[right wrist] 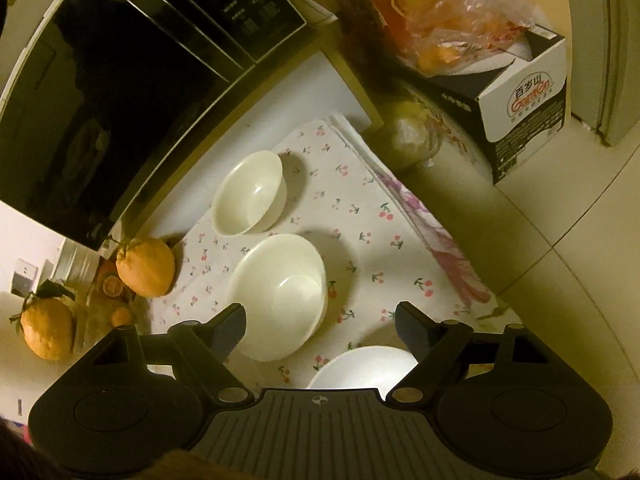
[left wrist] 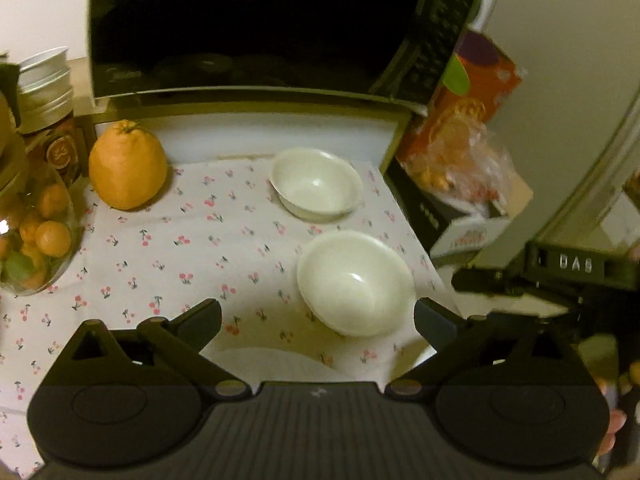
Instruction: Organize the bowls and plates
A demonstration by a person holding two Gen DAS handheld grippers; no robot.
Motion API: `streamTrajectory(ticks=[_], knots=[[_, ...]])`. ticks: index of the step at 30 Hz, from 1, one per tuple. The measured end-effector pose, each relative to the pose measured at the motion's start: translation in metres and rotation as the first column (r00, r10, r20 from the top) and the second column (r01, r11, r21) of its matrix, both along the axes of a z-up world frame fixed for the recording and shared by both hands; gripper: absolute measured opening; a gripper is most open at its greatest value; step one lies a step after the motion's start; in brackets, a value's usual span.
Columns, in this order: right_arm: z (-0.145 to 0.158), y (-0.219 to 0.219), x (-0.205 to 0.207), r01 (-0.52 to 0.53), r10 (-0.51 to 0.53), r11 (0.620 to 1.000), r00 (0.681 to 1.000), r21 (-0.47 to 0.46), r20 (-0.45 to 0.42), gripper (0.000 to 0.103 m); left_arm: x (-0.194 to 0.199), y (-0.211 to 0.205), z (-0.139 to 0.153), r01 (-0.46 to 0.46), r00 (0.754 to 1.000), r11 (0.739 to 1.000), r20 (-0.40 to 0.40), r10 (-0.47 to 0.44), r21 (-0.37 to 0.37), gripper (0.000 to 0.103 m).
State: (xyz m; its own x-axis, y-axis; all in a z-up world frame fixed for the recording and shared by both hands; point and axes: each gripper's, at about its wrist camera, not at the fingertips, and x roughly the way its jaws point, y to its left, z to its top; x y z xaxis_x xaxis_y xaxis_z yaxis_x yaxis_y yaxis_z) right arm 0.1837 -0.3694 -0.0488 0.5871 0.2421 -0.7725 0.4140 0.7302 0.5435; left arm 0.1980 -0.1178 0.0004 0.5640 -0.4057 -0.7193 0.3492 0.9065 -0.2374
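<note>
Two white bowls stand on a cherry-print cloth [left wrist: 160, 248]. The far bowl [left wrist: 316, 182] [right wrist: 248, 194] sits close to the microwave, and the near bowl [left wrist: 354, 280] [right wrist: 280, 292] is larger in view. A white plate [left wrist: 272, 364] [right wrist: 360, 368] lies at the cloth's near edge, partly hidden under both tools. My left gripper [left wrist: 318, 316] hovers open above the plate, just short of the near bowl, with nothing between its fingers. My right gripper [right wrist: 320, 320] is open too; its left fingertip [right wrist: 230, 324] overlaps the near bowl's rim in the picture, without a grip.
A black microwave [left wrist: 240, 28] fills the back. A large orange citrus [left wrist: 127, 168] and a glass jar of small oranges [left wrist: 36, 236] stand at the left. Boxes and a plastic bag of fruit [left wrist: 460, 152] crowd the right, where the table ends above a tiled floor [right wrist: 560, 280].
</note>
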Motion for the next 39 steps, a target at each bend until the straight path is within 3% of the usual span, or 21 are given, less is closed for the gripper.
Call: streamTrajectory(ticks=[3, 14, 29, 39], knots=[[-0.009, 0.003, 0.001, 0.002, -0.003, 1.000, 0.999, 0.022, 0.032, 0.087, 0.008, -0.001, -0.004, -0.016, 1.000, 1.000, 0.010, 0.016, 0.000, 0.103], [-0.024, 0.001, 0.021, 0.026, -0.032, 0.998, 0.995, 0.065, 0.093, 0.088, 0.035, -0.012, -0.041, 0.072, 0.997, 0.996, -0.035, -0.074, -0.047, 0.098], [-0.041, 0.000, 0.026, 0.062, -0.069, 0.995, 0.994, 0.074, 0.084, 0.086, 0.048, -0.011, -0.061, 0.061, 0.993, 0.990, -0.092, -0.073, -0.126, 0.067], [-0.047, 0.004, 0.028, 0.060, -0.066, 0.995, 0.995, 0.084, 0.070, 0.063, 0.050, -0.007, -0.066, 0.032, 0.993, 0.990, -0.104, -0.047, -0.138, 0.048]])
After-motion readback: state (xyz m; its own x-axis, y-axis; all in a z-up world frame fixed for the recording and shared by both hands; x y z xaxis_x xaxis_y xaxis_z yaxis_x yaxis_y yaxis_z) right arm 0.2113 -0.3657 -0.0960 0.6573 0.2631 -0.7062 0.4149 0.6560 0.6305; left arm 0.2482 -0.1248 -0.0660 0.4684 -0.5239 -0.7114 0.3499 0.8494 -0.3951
